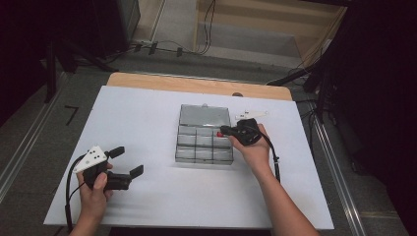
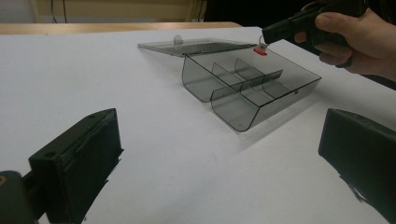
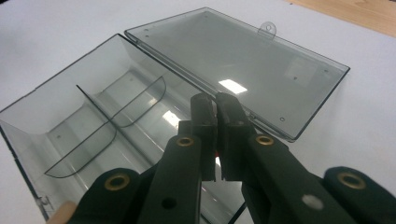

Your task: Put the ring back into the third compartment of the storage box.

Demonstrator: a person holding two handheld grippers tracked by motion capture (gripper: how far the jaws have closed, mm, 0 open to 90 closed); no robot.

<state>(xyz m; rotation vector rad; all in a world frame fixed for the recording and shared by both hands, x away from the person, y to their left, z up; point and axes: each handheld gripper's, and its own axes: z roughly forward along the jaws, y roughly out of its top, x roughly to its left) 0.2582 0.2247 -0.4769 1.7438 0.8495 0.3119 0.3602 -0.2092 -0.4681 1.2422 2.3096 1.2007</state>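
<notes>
A smoky grey see-through compartment box with its equally grey lid lies on a white tabletop edged at the far side in pale wood, while both grippers are black, the right gripper pinching a small red piece.

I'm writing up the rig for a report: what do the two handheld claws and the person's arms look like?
Both claws are black with two blocky jaws. The left claw carries a white three-cornered plate with dark dots, and a black cable trails from it. The right claw has brass-coloured rivets along its jaw arms in its own view, a white plate behind it, and a black cable along the wrist. Both forearms are bare: no sleeves or gloves.
</notes>
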